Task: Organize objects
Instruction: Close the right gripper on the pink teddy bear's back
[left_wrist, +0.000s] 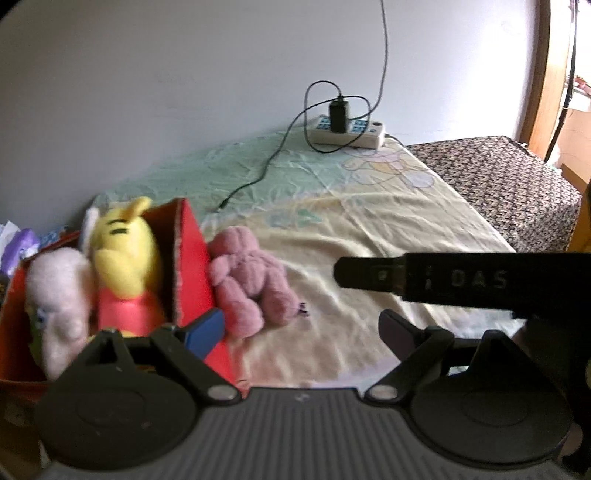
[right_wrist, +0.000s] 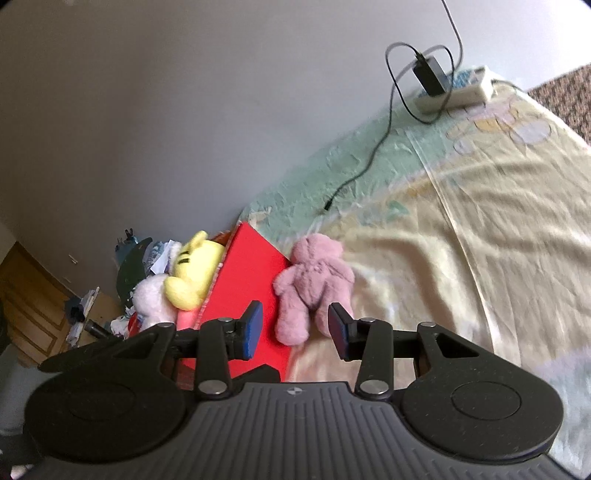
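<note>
A red box (left_wrist: 192, 266) (right_wrist: 247, 280) stands on the bed at the left. In it sit a yellow plush (left_wrist: 123, 258) (right_wrist: 194, 273) and a white plush (left_wrist: 59, 295) (right_wrist: 151, 299). A pink plush (left_wrist: 251, 280) (right_wrist: 314, 277) lies on the sheet against the box's right wall. My left gripper (left_wrist: 301, 332) is open and empty, its left pad over the box's near corner. My right gripper (right_wrist: 295, 328) is open just short of the pink plush's legs and does not touch them. One of its fingers (left_wrist: 354, 275) reaches in from the right in the left wrist view.
A white power strip (left_wrist: 349, 134) (right_wrist: 454, 94) with a black charger lies at the bed's far end, its cable (left_wrist: 258, 177) trailing toward the box. A brown patterned cover (left_wrist: 498, 177) adjoins the sheet. The wall runs behind. Clutter (right_wrist: 85, 310) sits left of the box.
</note>
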